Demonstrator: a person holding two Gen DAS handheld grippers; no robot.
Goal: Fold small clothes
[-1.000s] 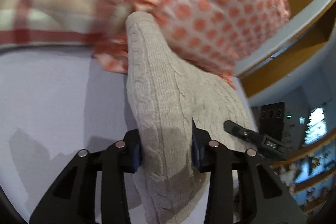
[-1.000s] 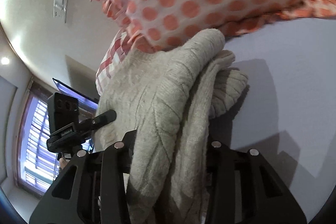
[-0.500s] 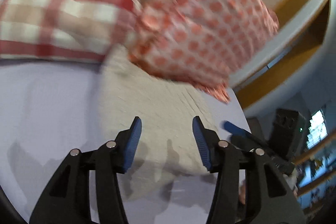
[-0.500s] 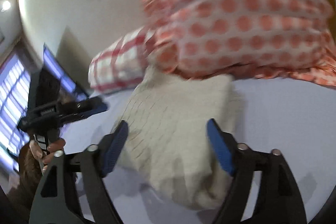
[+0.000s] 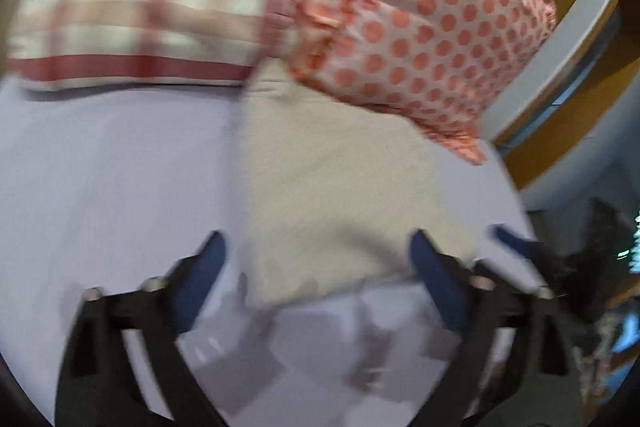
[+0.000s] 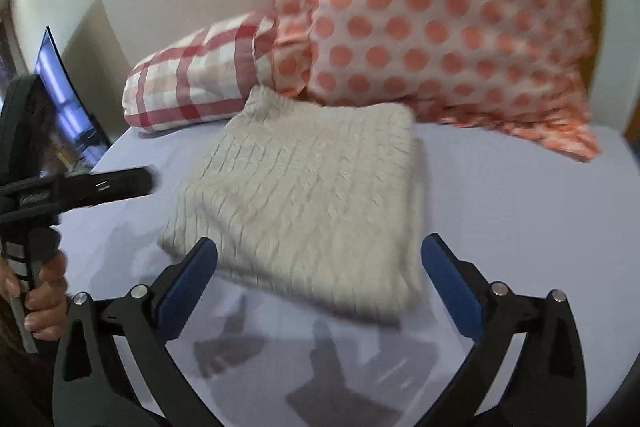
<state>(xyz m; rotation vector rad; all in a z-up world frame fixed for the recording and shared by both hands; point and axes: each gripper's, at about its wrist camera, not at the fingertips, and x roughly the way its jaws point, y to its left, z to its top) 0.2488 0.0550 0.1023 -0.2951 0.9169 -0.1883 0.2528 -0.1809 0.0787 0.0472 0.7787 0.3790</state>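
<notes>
A cream cable-knit sweater (image 6: 304, 195) lies folded into a flat rectangle on the lilac bed sheet (image 6: 520, 211); its far edge touches the pillows. It also shows, blurred, in the left wrist view (image 5: 340, 195). My right gripper (image 6: 320, 255) is open and empty, just in front of the sweater's near edge. My left gripper (image 5: 320, 247) is open and empty, held over the sweater's near edge. The left gripper also shows from the side at the left of the right wrist view (image 6: 80, 187), held in a hand.
A red-checked pillow (image 6: 196, 83) and an orange polka-dot pillow (image 6: 432, 27) lean against the wall behind the sweater. A screen (image 6: 64, 95) stands at the bed's left side. A wooden frame (image 5: 560, 99) runs along the right.
Both grippers have let go of the sweater, opened wide and drawn back. The sweater, bunched up and held one second ago, now lies flat and folded on the sheet.
</notes>
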